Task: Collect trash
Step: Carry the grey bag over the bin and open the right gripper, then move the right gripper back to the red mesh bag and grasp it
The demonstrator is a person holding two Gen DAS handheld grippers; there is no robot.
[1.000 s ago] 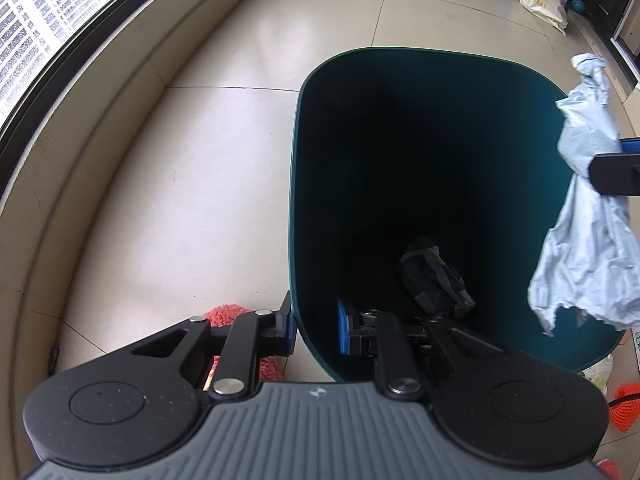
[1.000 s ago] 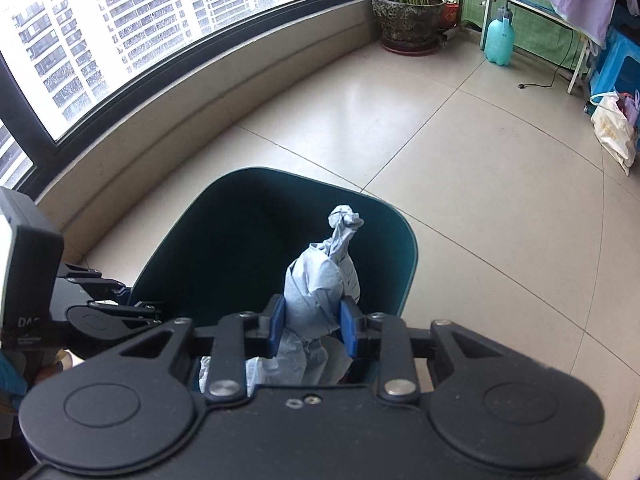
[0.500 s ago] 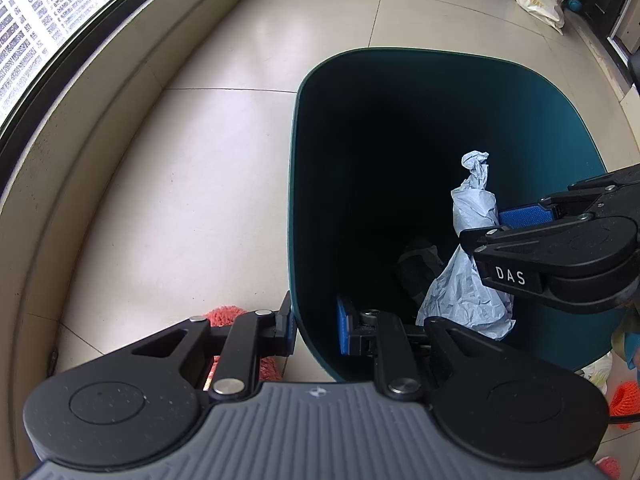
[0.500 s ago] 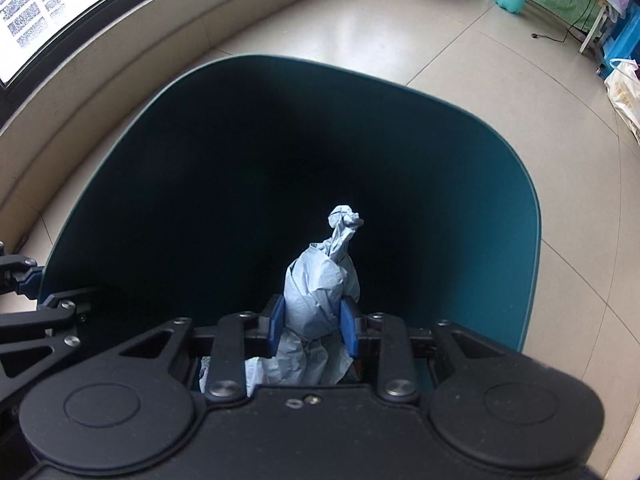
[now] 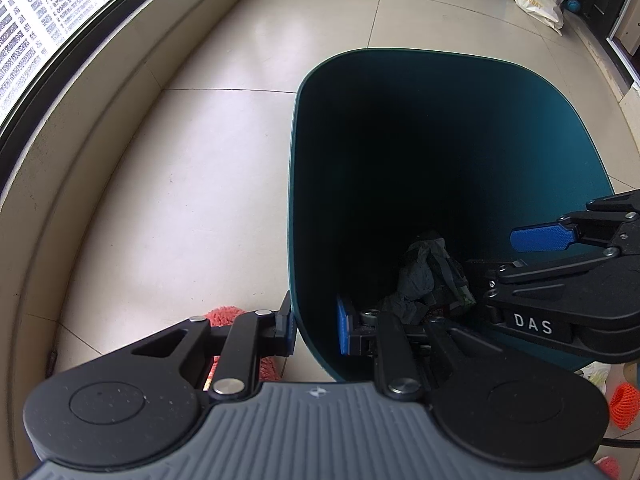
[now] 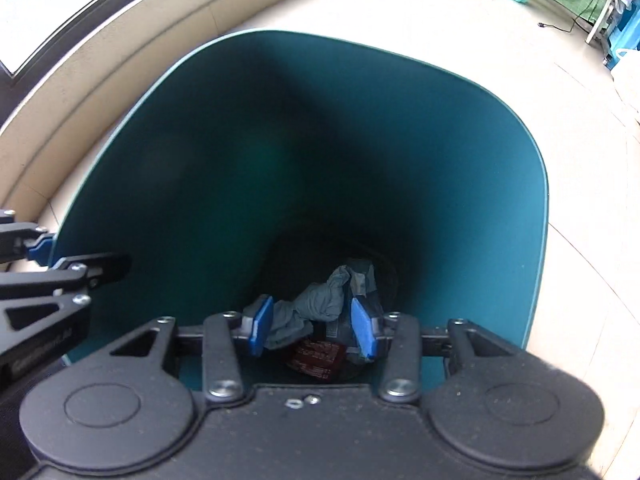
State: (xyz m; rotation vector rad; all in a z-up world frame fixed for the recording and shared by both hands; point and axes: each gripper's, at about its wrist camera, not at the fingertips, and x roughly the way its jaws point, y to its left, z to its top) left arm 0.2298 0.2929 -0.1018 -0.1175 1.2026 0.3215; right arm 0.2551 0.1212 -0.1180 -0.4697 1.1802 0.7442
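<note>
So the right gripper (image 6: 312, 330) hangs wide open and empty over the bin (image 5: 560, 128), crumpled paper (image 6: 332, 296) lying at the bottom; the left gripper (image 5: 316, 326) pinches the rim, next fetch more trash

bin (image 5: 500, 128) depths too dark (left view), wrapper (image 6: 318, 358) print illegible

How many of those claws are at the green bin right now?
2. The left claw straddles the bin at its near rim; the right claw hangs open inside it, above the crumpled trash.
</note>
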